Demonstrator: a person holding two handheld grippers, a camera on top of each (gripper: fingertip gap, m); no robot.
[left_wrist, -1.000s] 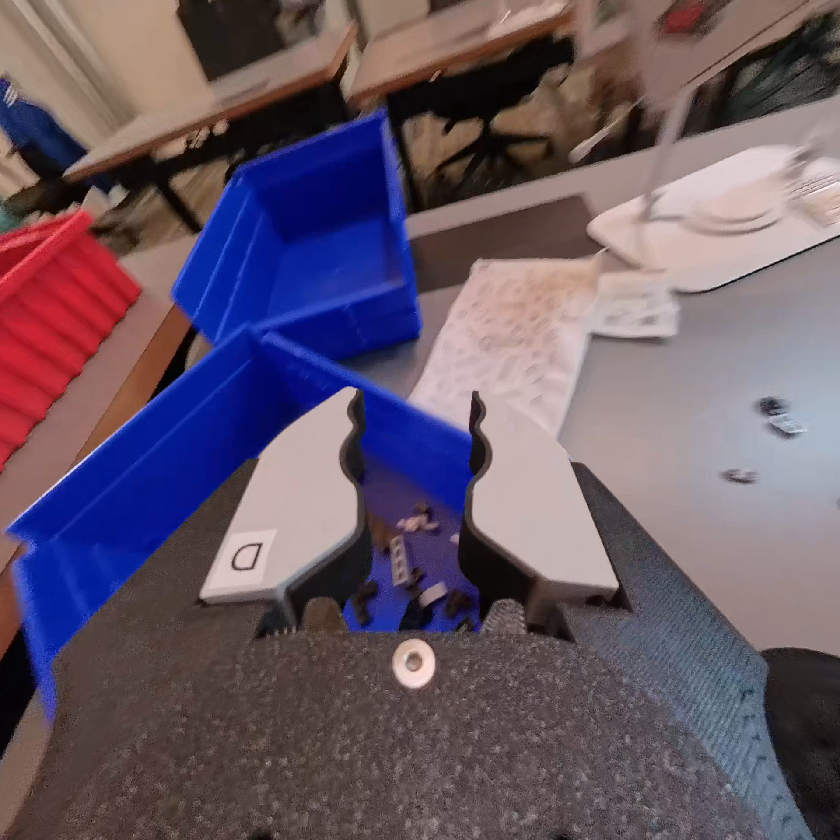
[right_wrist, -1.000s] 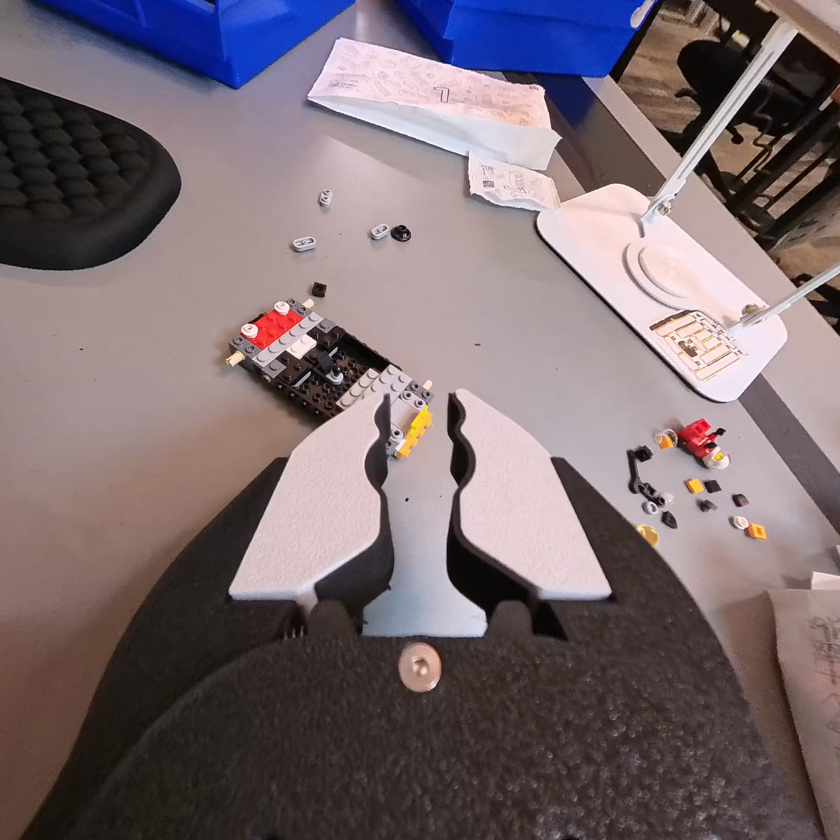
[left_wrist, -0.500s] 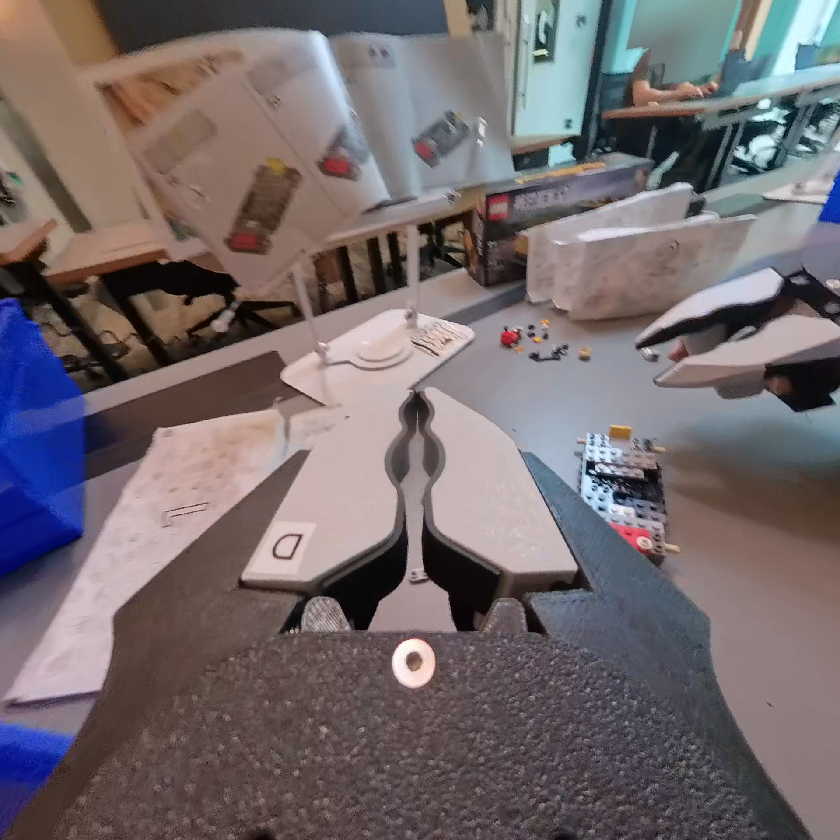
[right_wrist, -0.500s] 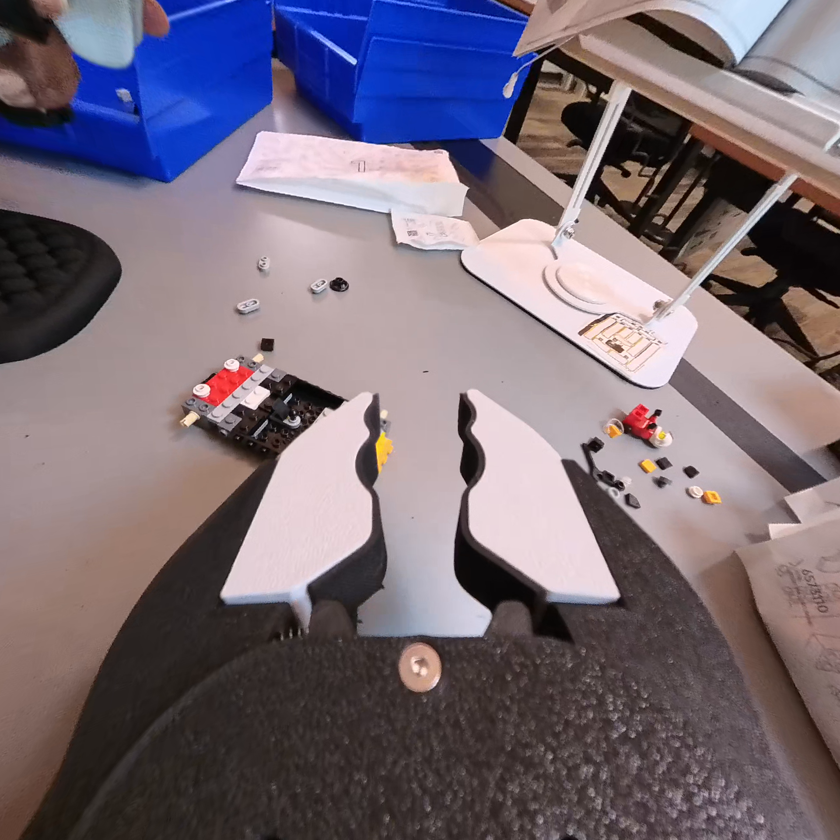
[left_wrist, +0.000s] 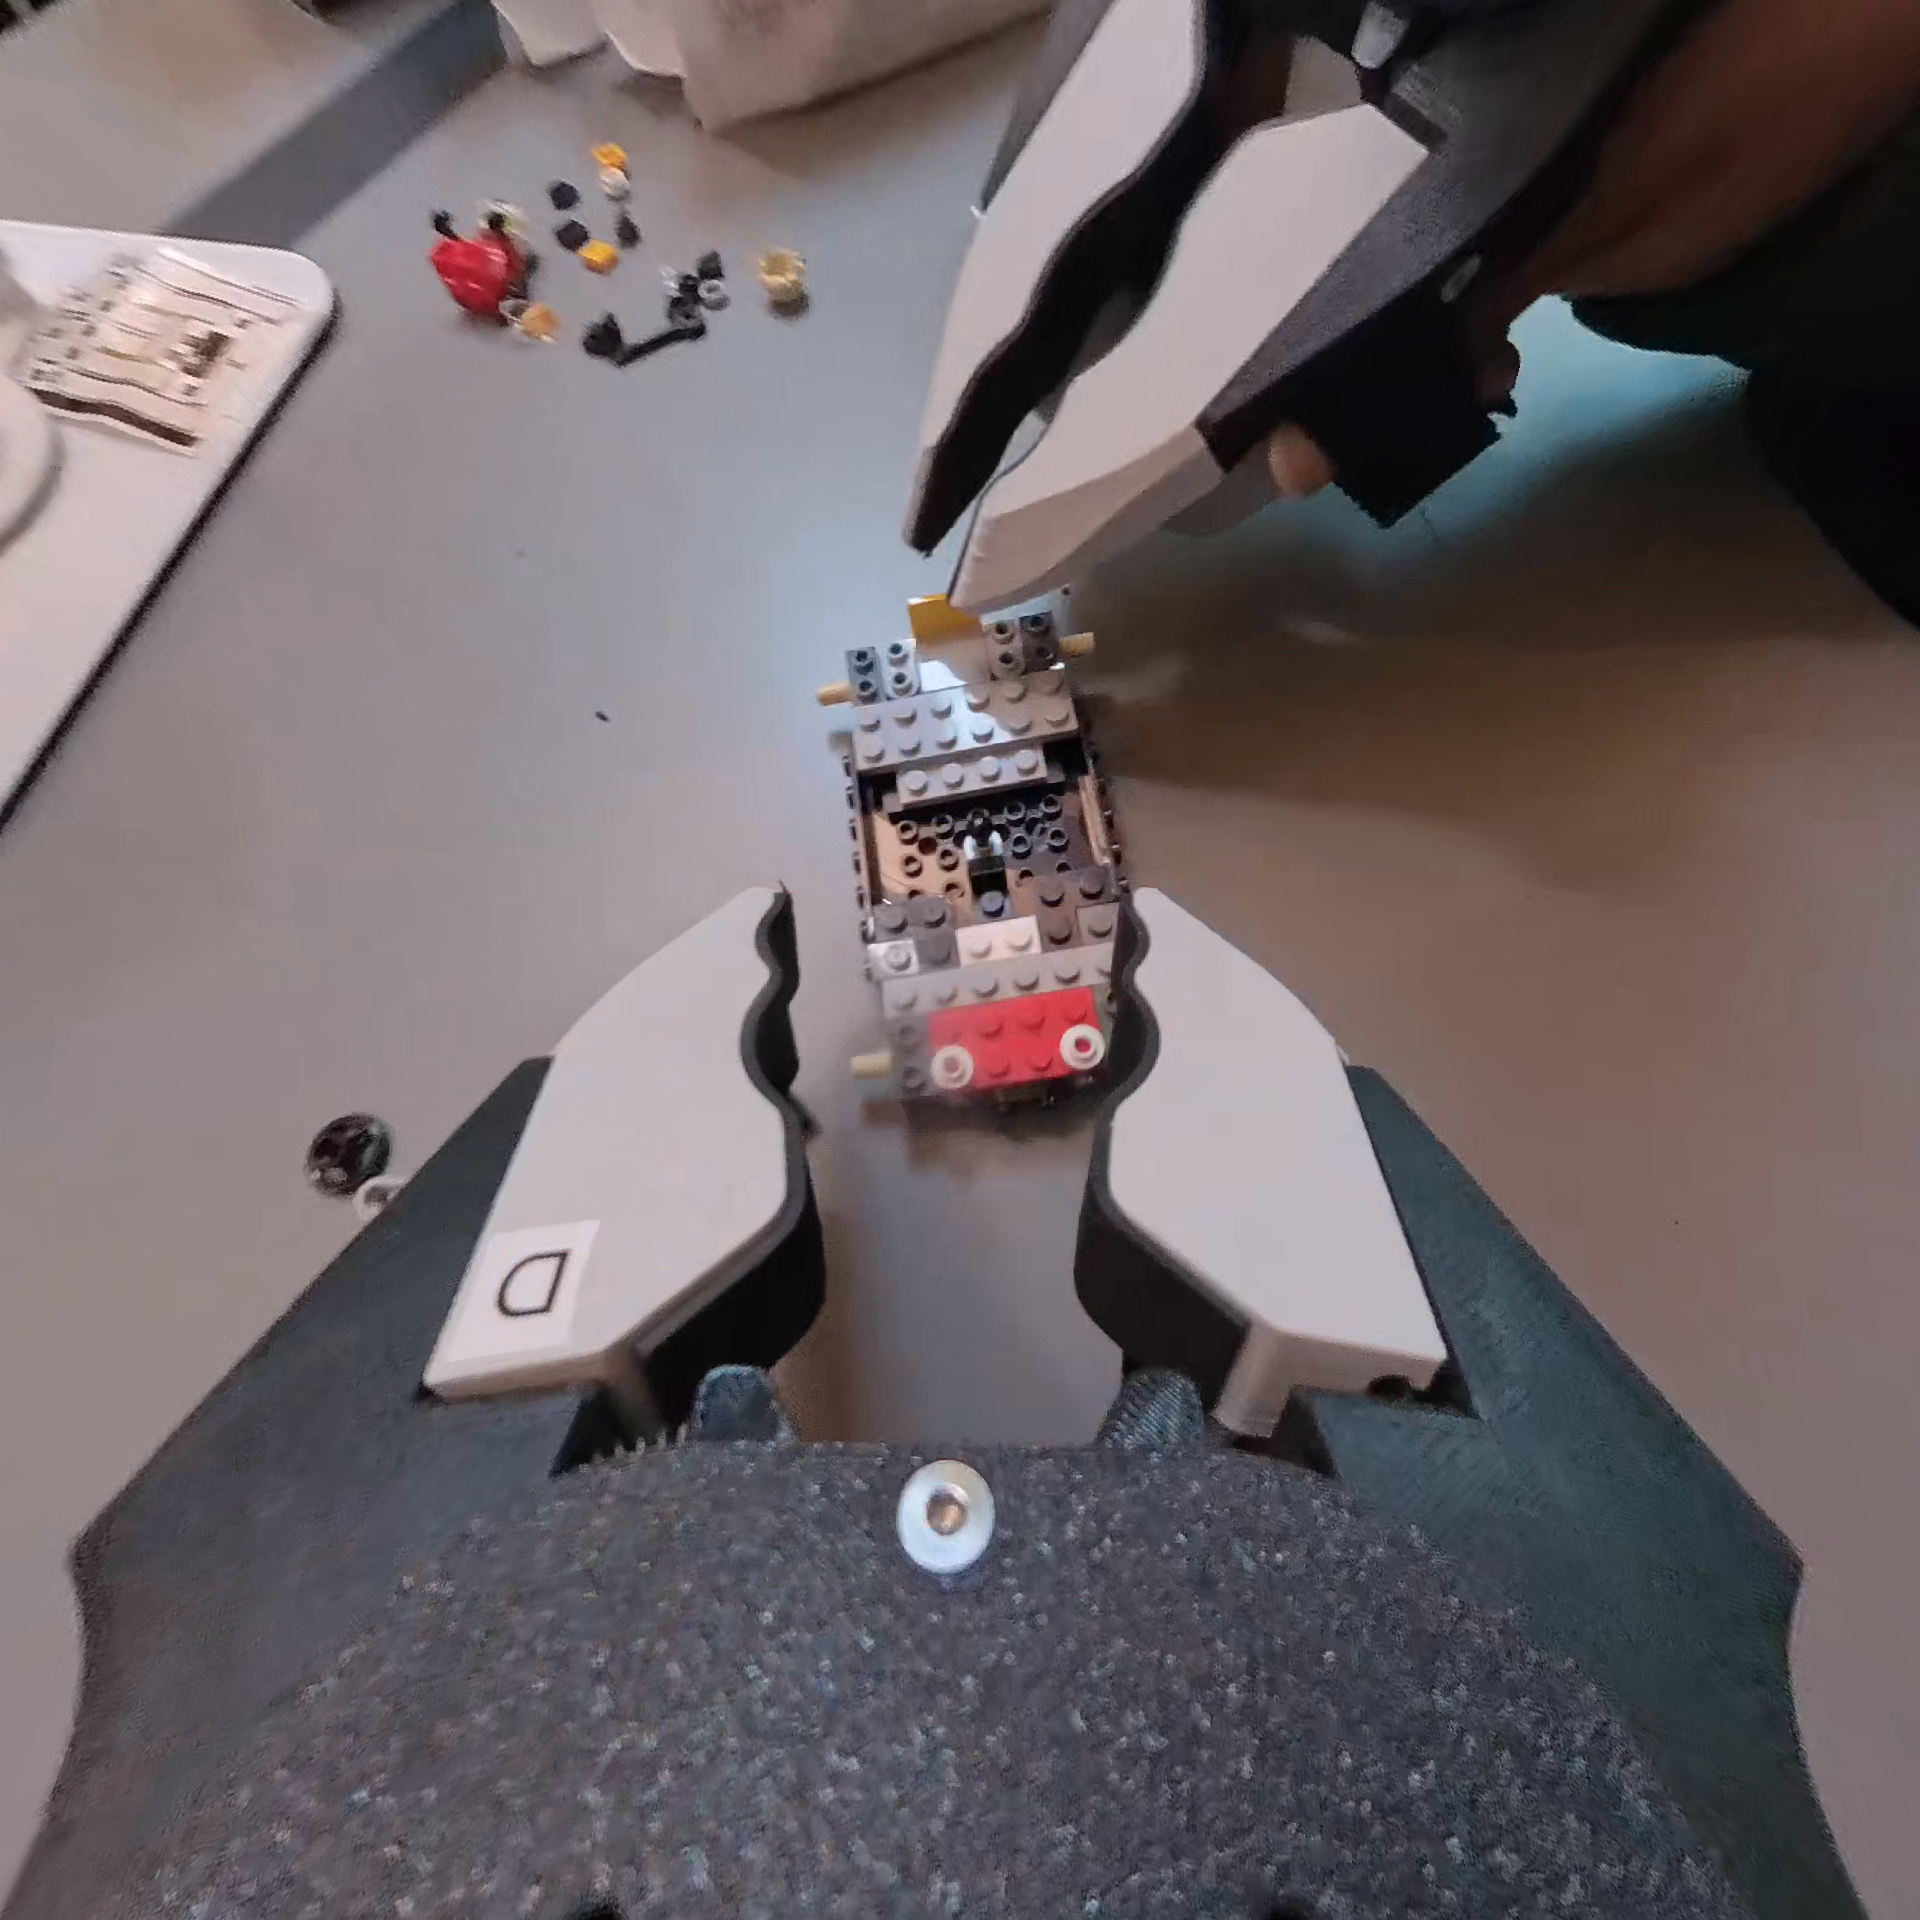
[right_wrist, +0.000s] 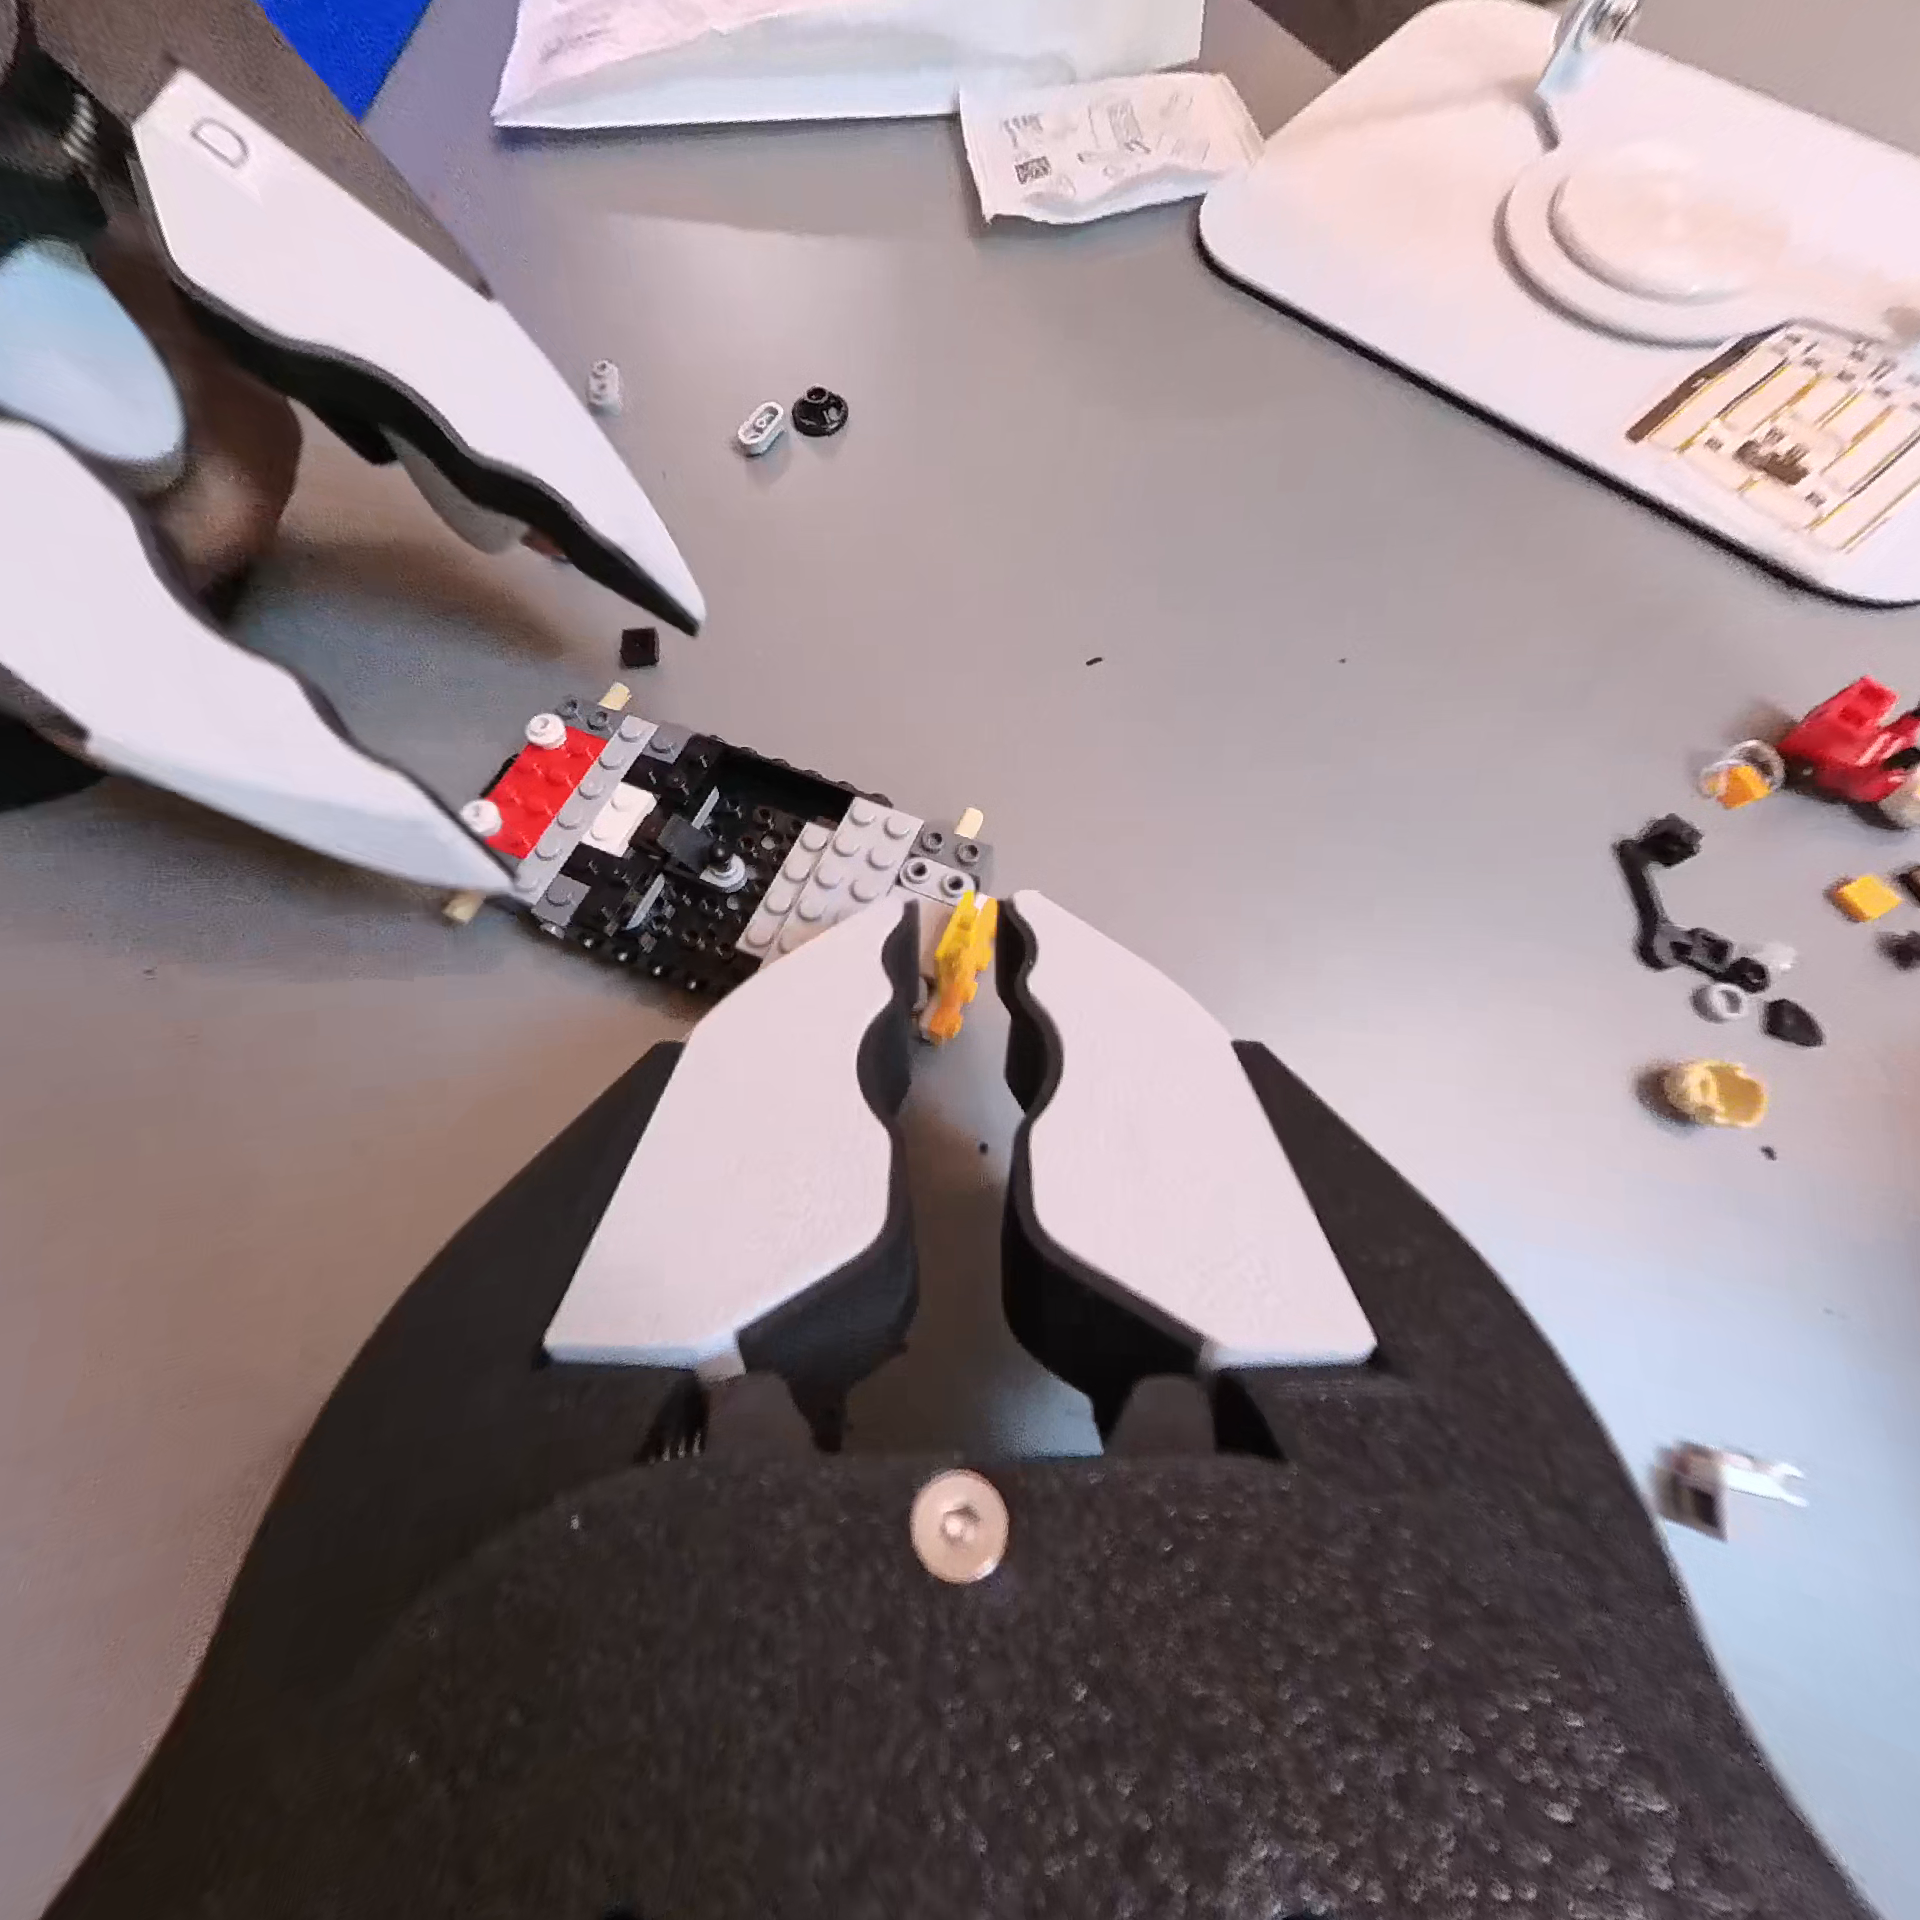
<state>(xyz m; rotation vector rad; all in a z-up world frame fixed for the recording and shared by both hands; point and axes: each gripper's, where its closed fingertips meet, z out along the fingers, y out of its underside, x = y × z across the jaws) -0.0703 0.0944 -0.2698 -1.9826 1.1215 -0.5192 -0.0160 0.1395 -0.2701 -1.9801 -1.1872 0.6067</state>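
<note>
Grey worktop (left_wrist: 520, 675) fills the left wrist view, and on it lies a flat, oblong model of grey, black and red plastic bricks (left_wrist: 977, 831). The left hand-held gripper (left_wrist: 956, 904) has its fingers spread wide at the red end. The right-hand finger (left_wrist: 1132, 997) lies against the model's side, and the other stands clear of it. At the far end, the right hand-held gripper (left_wrist: 940, 571) points down at a small yellow brick piece (left_wrist: 935, 615).

From the right wrist view, that gripper's fingers are drawn narrowly together about the yellow piece on the model's end, and the pads look to press on it. The left gripper straddles the red end. A small black square piece (right_wrist: 639, 646) lies just beside the model, and loose small parts (right_wrist: 1766, 883) are scattered well apart to the right.
</note>
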